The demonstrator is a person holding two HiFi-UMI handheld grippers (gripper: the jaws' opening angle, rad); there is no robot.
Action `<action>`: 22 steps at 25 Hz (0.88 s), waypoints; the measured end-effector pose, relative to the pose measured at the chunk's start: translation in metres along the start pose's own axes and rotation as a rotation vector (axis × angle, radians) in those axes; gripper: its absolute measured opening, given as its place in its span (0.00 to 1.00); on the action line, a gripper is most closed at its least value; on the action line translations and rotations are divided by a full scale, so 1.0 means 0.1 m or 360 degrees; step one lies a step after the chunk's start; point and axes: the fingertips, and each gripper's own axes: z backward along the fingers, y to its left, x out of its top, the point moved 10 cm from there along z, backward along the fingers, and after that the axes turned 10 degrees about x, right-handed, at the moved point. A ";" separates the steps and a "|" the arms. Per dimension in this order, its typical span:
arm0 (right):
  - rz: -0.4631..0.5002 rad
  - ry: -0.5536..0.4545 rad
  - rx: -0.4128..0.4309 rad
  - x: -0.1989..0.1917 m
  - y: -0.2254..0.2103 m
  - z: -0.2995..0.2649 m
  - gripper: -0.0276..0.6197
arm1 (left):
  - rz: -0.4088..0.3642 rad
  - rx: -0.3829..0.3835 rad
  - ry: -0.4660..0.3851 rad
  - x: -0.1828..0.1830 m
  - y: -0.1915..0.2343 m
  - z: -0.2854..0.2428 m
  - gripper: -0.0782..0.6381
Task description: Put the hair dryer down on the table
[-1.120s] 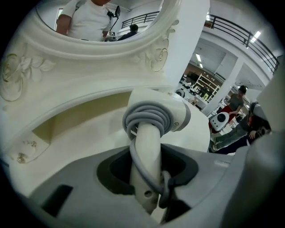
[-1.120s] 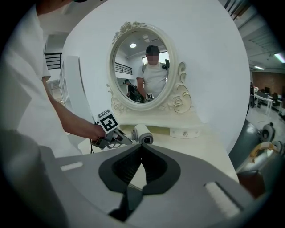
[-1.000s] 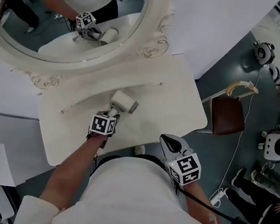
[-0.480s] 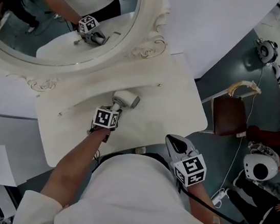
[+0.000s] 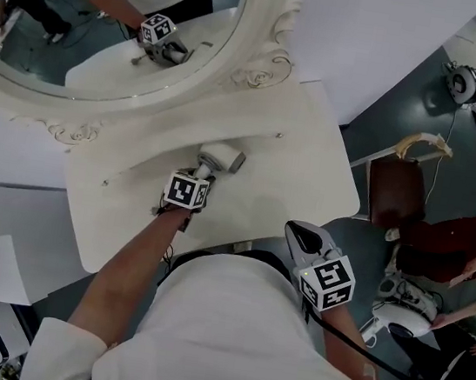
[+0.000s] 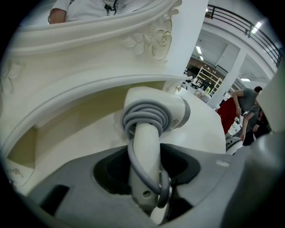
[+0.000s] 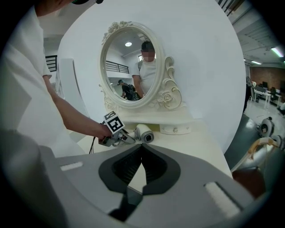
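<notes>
Head view looks steeply down on a cream dressing table (image 5: 310,177) with a smooth, matte top and rounded corners, set against a white wall. At its back stands an oval mirror (image 5: 111,26) in a thick cream frame carved with scrolls and roses; the glass reflects the person's white shirt and the marker cube. The person's white shirt (image 5: 227,332) fills the lower middle, and a bare forearm (image 5: 129,275) reaches out over the table. The hair dryer (image 5: 218,159) lies on its side on the tabletop just in front of the mirror base: a short, cream, glossy barrel with a grey band near one end and a straight, rounded handle (image 6: 144,156). A grey rubbery cord (image 6: 142,118) is wound in tight coils where handle meets barrel and runs down along the handle. The left gripper (image 5: 198,173), matte grey with dark pads, has that handle between its jaws; they have just been opening and sit loosely around it. The right gripper (image 5: 299,235) hangs off the table's near edge, well apart from the dryer, jaws closed together on nothing.
</notes>
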 end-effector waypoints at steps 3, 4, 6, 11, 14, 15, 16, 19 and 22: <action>0.0009 0.0006 0.0016 0.01 0.04 -0.02 0.04 | -0.0070 -0.0023 0.0000 -0.03 -0.07 -0.02 0.44; 0.0010 0.0009 0.0022 0.00 0.05 -0.03 0.04 | -0.0096 -0.0020 0.0000 -0.03 -0.10 -0.01 0.47; 0.0015 0.0019 0.0035 -0.01 0.07 -0.04 0.04 | -0.0142 0.0013 -0.0010 -0.03 -0.13 0.00 0.56; 0.0026 0.0035 0.0060 -0.02 0.18 -0.06 0.04 | -0.0127 0.0048 -0.0046 -0.05 -0.04 0.14 0.59; 0.0029 0.0031 0.0062 -0.02 0.24 -0.08 0.04 | -0.0109 0.0023 -0.0070 -0.10 0.00 0.25 0.59; 0.0030 0.0031 0.0065 -0.03 0.27 -0.09 0.04 | -0.0100 0.0015 -0.0079 -0.12 0.02 0.29 0.59; 0.0030 0.0031 0.0068 -0.04 0.29 -0.11 0.04 | -0.0089 0.0008 -0.0090 -0.13 0.03 0.33 0.59; 0.0038 0.0034 0.0080 -0.04 0.41 -0.15 0.04 | -0.0061 -0.0022 -0.0122 -0.19 0.07 0.48 0.59; 0.0051 0.0038 0.0091 -0.04 0.54 -0.20 0.04 | -0.0043 -0.0066 -0.0159 -0.25 0.09 0.64 0.59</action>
